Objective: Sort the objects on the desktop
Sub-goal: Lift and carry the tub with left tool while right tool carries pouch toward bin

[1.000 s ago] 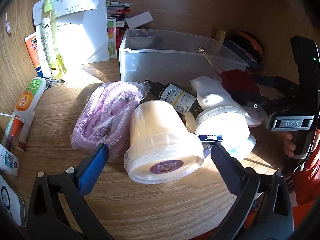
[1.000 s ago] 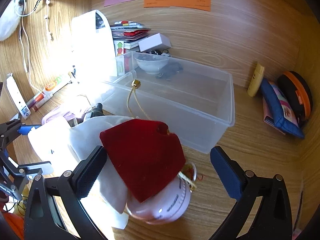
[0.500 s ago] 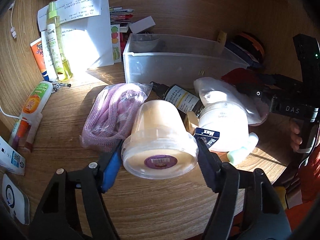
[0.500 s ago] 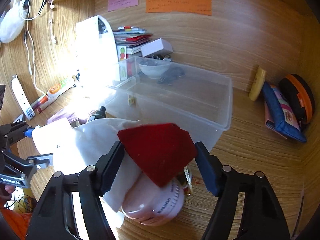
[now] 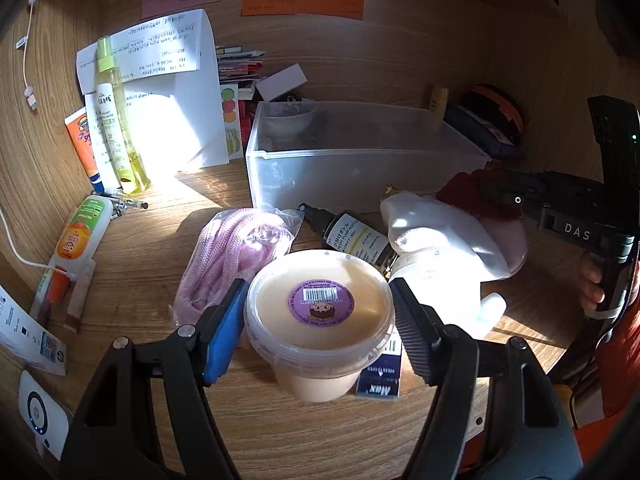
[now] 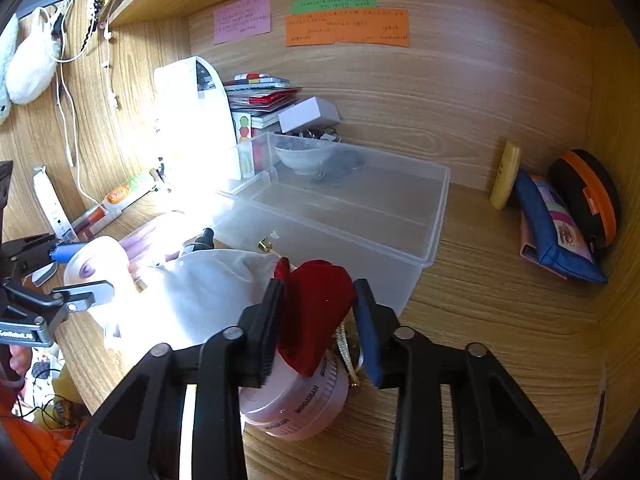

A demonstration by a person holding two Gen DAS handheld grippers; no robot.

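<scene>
1. Since a second ago both claws have gone from spread wide to gripping: the left claw (image 5: 318,322) now pinches the cream tub (image 5: 319,318) by its lidded rim, which has tipped up so its label faces the camera. The right claw (image 6: 318,320) is closing, its pads against the red pouch (image 6: 316,308).
2. The clear bin (image 6: 400,220) sits just beyond both claws on the worktop (image 6: 500,320), its long side running across the view. It holds only a small bowl (image 6: 304,158) at the far left end, so most of its floor is free.
3. From the left claw the bin lies ahead and slightly right, past the dark bottle (image 5: 352,236) and pink rope bag (image 5: 236,248).
4. The right claw is nearer: the pouch hangs just short of the near wall, above the pink jar (image 6: 296,400) and beside the white cloth (image 6: 208,292).
5. Each load probably must clear the rim.
</scene>
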